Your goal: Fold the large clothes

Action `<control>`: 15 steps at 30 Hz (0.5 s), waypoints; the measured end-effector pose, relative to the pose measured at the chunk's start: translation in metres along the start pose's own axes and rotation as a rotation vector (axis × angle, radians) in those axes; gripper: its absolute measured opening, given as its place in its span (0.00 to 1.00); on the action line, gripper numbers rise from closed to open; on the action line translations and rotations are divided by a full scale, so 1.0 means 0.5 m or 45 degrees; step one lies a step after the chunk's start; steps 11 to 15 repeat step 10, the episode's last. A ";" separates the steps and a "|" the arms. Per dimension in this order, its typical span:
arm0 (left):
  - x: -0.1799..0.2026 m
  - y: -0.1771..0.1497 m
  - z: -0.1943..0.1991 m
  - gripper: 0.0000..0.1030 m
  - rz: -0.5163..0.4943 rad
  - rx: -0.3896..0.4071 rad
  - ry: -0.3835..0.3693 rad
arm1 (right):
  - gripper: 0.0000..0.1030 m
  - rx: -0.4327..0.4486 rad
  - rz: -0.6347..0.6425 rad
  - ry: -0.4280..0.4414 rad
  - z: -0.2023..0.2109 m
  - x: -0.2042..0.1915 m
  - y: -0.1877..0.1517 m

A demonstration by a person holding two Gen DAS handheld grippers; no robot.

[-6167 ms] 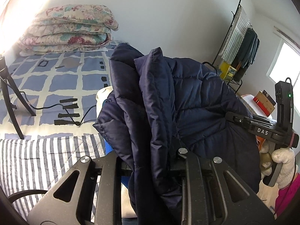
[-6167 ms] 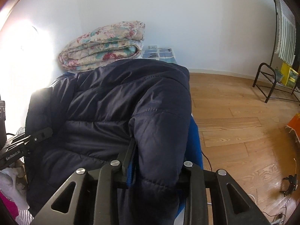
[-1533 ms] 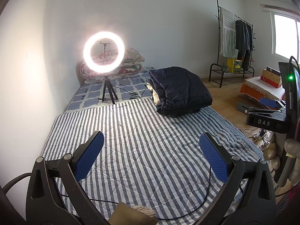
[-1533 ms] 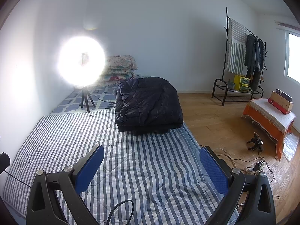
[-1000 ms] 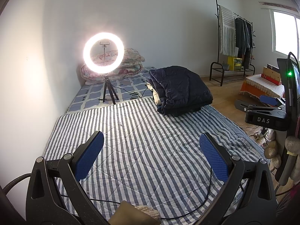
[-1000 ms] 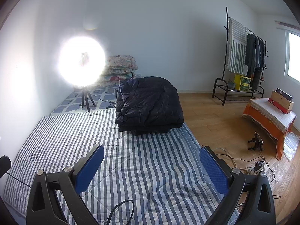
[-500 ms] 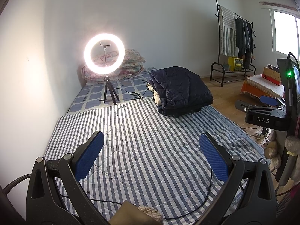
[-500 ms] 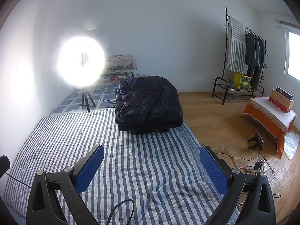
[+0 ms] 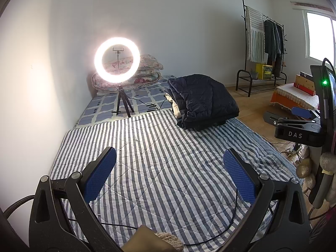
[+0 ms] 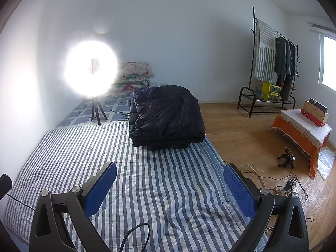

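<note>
The right tool [image 9: 298, 113], at the right edge of the left wrist frame, carried white lettering "DAS". The left tool [image 9: 169, 175] and the right tool were both spread wide, gripping nothing, with textured blue pads [image 9: 100, 173]. The folded navy quilted jacket [image 10: 167, 115] lay at frame centre on the striped quilted bed cover [image 10: 159, 189], atop a cream garment [image 9: 174, 105].

We look from both wrists down the striped bed [image 9: 168, 168] toward the far wall. Both views share the distant folded jacket [image 10: 168, 115] and ring light [image 9: 117, 59].
</note>
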State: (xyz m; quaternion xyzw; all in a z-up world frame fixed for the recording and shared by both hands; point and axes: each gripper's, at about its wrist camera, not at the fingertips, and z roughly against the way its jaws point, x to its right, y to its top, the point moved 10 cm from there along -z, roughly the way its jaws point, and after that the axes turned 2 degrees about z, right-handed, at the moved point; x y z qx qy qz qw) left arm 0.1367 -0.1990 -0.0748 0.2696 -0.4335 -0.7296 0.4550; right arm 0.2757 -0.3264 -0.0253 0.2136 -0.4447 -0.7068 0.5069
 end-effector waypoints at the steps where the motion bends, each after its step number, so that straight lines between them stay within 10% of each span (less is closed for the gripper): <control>1: 0.000 0.000 0.000 1.00 -0.001 0.000 -0.002 | 1.00 0.000 0.000 0.000 0.000 0.000 0.000; 15: -0.010 0.009 0.002 1.00 0.011 0.017 0.015 | 1.00 -0.002 -0.008 0.000 -0.001 0.008 -0.001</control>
